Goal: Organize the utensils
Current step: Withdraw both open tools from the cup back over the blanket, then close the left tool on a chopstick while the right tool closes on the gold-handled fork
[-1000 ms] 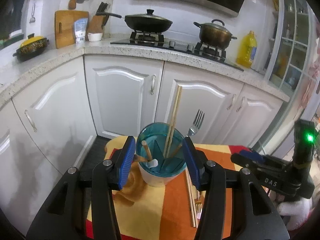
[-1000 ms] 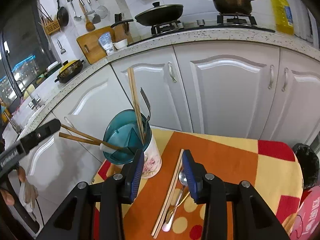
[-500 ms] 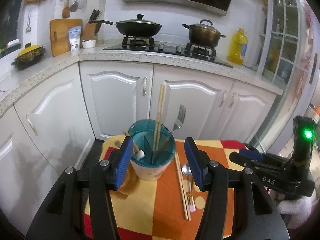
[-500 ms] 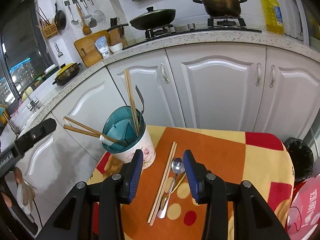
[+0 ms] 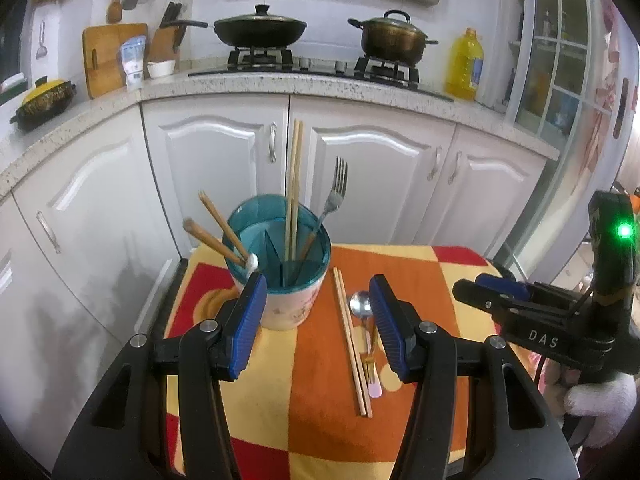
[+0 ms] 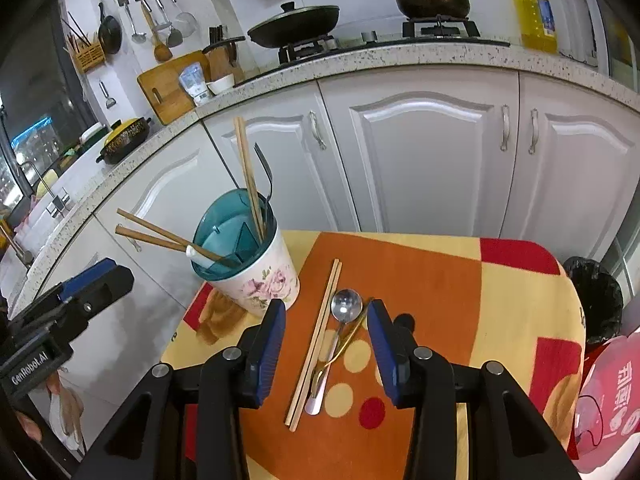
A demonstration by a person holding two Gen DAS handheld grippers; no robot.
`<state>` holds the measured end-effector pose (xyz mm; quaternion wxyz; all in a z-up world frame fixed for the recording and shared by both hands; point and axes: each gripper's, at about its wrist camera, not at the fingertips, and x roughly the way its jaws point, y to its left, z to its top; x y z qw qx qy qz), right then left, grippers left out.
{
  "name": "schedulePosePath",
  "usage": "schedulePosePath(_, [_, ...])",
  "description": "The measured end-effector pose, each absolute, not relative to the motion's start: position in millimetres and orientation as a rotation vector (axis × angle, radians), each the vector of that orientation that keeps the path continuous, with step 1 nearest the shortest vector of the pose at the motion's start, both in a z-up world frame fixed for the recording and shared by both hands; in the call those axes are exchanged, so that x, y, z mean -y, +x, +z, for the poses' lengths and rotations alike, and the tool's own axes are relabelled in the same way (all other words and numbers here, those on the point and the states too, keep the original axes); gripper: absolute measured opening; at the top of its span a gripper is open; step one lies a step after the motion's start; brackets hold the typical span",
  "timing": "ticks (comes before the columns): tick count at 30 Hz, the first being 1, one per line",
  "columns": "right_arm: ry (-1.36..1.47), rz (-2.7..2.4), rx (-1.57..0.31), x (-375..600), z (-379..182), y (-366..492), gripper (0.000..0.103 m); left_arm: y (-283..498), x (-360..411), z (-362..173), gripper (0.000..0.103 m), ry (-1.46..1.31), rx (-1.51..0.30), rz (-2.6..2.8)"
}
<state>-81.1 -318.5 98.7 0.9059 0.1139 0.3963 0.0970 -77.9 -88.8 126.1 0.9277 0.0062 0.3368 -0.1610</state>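
Holder point(image 5: 286, 304) now apparently sits left of wide-open left tongs point(image 5: 318, 320)

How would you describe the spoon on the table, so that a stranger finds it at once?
On the orange and yellow tablecloth, look right of the floral utensil holder. Beside the loose wooden chopsticks lies the spoon: the only piece with a round, shiny steel bowl.

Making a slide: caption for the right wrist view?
Open right hand-held gripper above wooden chopsticks and steel spoon beside floral utensil holder.
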Motion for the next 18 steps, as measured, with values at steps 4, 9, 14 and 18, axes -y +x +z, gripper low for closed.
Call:
schedulePosePath(4, [0.241,0.199,-0.845,320,88,-80,0.041,-76,86,111,0.053,-0.014,-0.731,-0.353])
schedulePosePath(9, [0.257,0.202,-0.902,325,63,-73,0.041,-71,81,80,0.053,-0.053,-0.821,-0.399])
schedulePosePath(14, [0.290,0.214,-0.958,331,33,-56,0.041,-66,80,51,0.053,-0.052,-0.887,-0.397])
schedulePosePath(18, [0.289,0.223,-1.009,329,11,-43,0.039,-63,84,33,0.053,-0.046,-0.929,-0.400])
